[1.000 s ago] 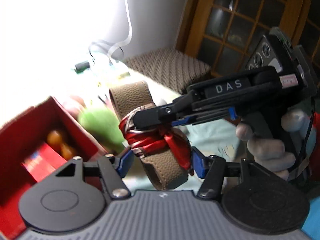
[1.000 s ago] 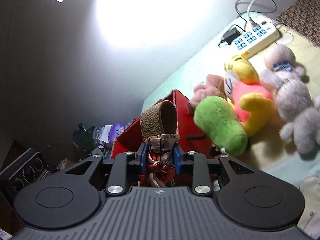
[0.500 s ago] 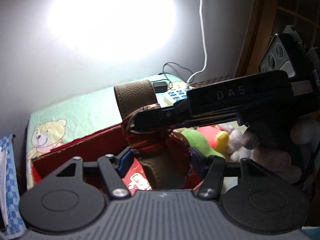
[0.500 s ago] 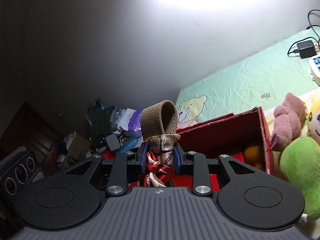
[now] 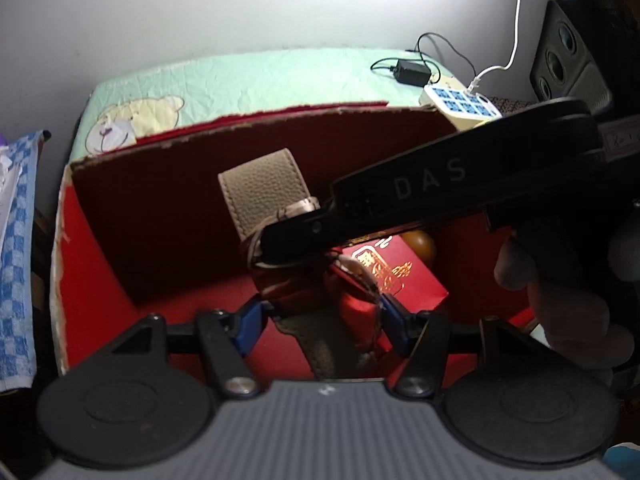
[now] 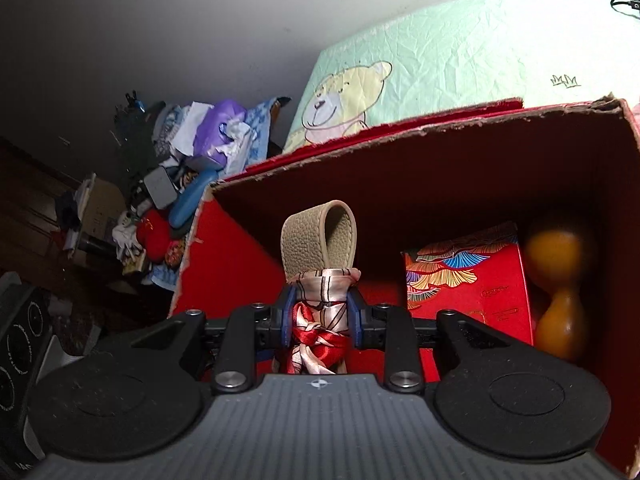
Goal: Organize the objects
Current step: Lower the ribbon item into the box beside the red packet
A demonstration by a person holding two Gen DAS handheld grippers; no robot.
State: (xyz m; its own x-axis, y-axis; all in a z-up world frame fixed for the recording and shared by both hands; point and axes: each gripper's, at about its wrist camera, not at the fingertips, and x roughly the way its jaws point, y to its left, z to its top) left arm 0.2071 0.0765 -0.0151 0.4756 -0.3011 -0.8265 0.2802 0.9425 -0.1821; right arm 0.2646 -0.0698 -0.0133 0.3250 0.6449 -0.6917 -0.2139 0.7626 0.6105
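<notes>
My right gripper (image 6: 320, 316) is pinched tight on the beige pebbled-leather strap (image 6: 318, 240) where a red-and-cream patterned silk scarf (image 6: 320, 334) is knotted around it; the blue pads press the scarf from both sides and the strap's looped end stands up just ahead of the fingertips. My left gripper (image 5: 320, 316) sits below the same bundle with its blue fingers spread fairly wide on either side of the scarf's red folds (image 5: 352, 292); I cannot tell whether they actually touch the fabric. In the left wrist view the black body of my right tool crosses in from the right, its tip clamped on the strap (image 5: 264, 196) just ahead of my left fingers.

Straight ahead of both tools is an open red cardboard box (image 6: 420, 136) with a ragged top edge, and the strap hangs inside its opening, above the red floor toward the left part. To the right of the strap inside the box lies a red printed packet with gold and coloured leaf designs (image 6: 468, 280), and beyond that, against the right wall, an orange gourd-shaped wooden piece (image 6: 560, 280).

Behind the box spreads a pale green crinkled sheet with a teddy-bear print (image 6: 440, 64). Far ahead to the right on it lies a white power strip with blue sockets (image 5: 460, 102).
</notes>
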